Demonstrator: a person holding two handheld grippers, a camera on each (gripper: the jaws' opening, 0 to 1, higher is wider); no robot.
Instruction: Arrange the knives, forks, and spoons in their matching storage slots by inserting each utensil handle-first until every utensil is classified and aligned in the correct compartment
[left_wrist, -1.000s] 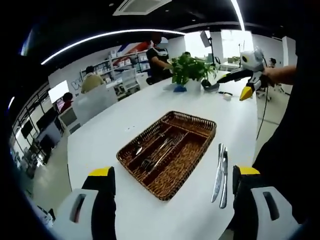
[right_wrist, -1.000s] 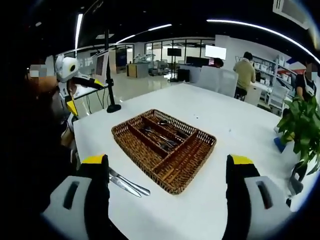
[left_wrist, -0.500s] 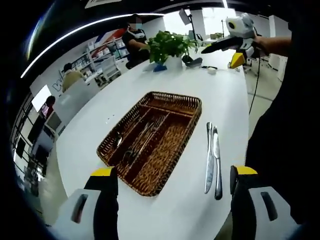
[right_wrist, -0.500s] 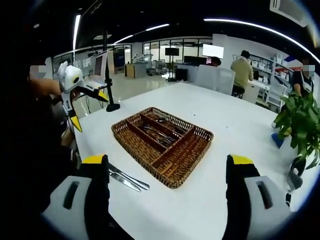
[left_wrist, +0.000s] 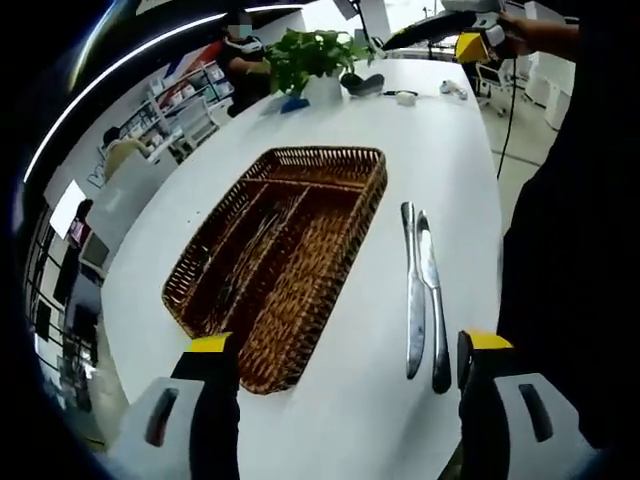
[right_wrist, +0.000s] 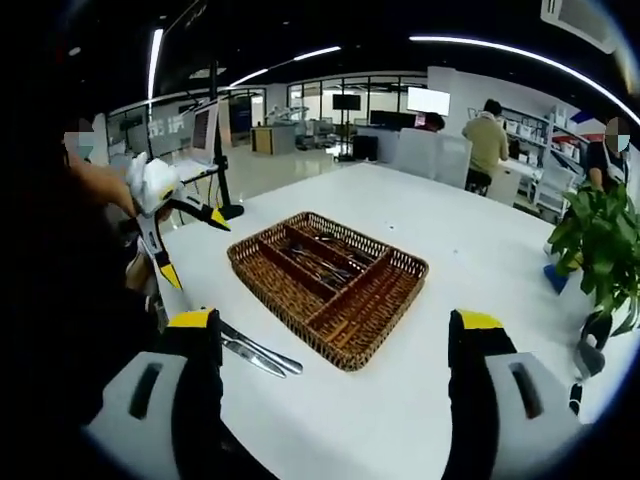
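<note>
A brown wicker cutlery basket (left_wrist: 372, 200) lies on the white table, with forks and spoons (left_wrist: 235, 265) in its far compartments; the compartment nearest the knives looks bare. Two knives (left_wrist: 423, 295) lie side by side on the table just right of the basket. My left gripper (left_wrist: 347, 400) hovers open over the table's near end, between basket and knives. At the top right of the left gripper view, the right gripper (left_wrist: 430, 42) is held up, open. In the right gripper view, the basket (right_wrist: 385, 318) sits ahead, the knives (right_wrist: 255, 352) by my left jaw. My right gripper (right_wrist: 335, 400) is open; the left gripper (right_wrist: 195, 248) hangs open at left.
A potted plant (left_wrist: 310, 60) stands at the table's far end with small items (left_wrist: 405, 97) beside it; the plant (right_wrist: 595, 250) is also at right. A black pole on a round base (right_wrist: 222, 150) rises beyond the table. The table edge runs close to the person's dark clothes (left_wrist: 560, 250).
The left gripper's camera has dropped and tipped toward the table, so basket and knives loom larger. In the right gripper view the left gripper has come lower and nearer. The right gripper barely moved.
</note>
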